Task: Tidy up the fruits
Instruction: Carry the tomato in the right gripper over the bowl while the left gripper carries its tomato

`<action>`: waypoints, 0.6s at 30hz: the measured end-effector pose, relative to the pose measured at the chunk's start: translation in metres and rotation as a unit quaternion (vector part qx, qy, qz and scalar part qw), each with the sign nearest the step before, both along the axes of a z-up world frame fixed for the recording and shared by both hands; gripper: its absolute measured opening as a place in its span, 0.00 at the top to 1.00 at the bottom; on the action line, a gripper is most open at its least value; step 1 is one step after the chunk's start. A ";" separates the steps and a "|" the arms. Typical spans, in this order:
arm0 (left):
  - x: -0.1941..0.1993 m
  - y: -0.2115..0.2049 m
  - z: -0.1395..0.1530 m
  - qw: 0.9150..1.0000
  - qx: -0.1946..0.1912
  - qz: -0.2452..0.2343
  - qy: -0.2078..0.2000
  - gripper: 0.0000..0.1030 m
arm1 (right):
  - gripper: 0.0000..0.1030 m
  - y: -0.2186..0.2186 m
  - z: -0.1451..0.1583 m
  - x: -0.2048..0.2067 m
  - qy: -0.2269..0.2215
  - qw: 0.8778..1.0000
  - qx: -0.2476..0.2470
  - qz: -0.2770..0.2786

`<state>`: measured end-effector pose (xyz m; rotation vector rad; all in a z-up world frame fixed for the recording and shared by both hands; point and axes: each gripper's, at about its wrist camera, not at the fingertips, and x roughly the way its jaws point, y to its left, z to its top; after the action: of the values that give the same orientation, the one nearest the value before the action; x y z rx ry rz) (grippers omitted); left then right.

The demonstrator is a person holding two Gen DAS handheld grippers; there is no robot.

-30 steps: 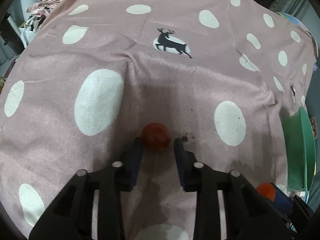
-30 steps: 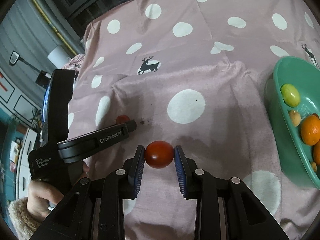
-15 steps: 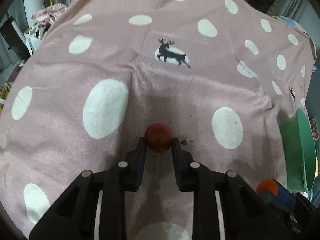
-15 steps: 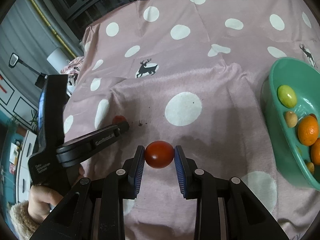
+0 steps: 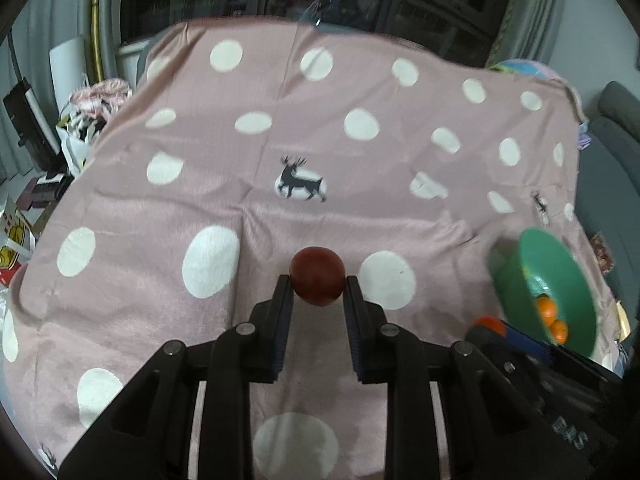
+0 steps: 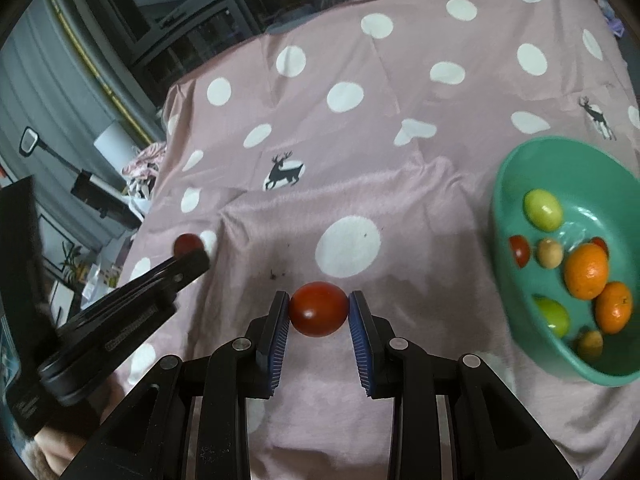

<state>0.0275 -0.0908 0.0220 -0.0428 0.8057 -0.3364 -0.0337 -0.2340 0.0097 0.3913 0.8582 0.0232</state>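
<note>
Left wrist view: the left gripper (image 5: 317, 286) clamps a dark red fruit (image 5: 317, 281) above the spotted cloth (image 5: 120, 240); the green bowl (image 5: 560, 248) sits right.

Right wrist view: the right gripper (image 6: 319, 310) pinches a red tomato (image 6: 319, 309); several fruits already lie in the bowl, so these two remain to deliver.

both cams sit behind their claw, looking down-fwd, close over the cloth (image 5: 280, 140). right view faces left claw (image 6: 192, 258) side-on. both share deer print (image 5: 300, 182) & bowl (image 6: 516, 168).

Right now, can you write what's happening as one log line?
left gripper: shut on dark red tomato | right gripper: shut on red tomato | green bowl: holds oranges, green fruits | tablecloth: no loose fruit seen
</note>
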 end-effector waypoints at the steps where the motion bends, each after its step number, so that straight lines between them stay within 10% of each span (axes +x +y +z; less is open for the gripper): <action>1: -0.006 0.000 0.005 1.000 -0.002 -0.002 -0.010 0.76 | 0.69 -0.001 0.002 -0.002 -0.003 1.000 -0.001 -0.002; 18: -0.081 -0.024 0.067 0.989 -0.022 -0.064 -0.133 0.76 | 0.69 -0.032 0.051 -0.039 -0.086 0.995 -0.011 -0.054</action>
<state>-0.0537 -0.1143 0.0892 0.0127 0.5371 -0.4717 -0.0728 -0.2665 0.0606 0.4073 0.6654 -0.0514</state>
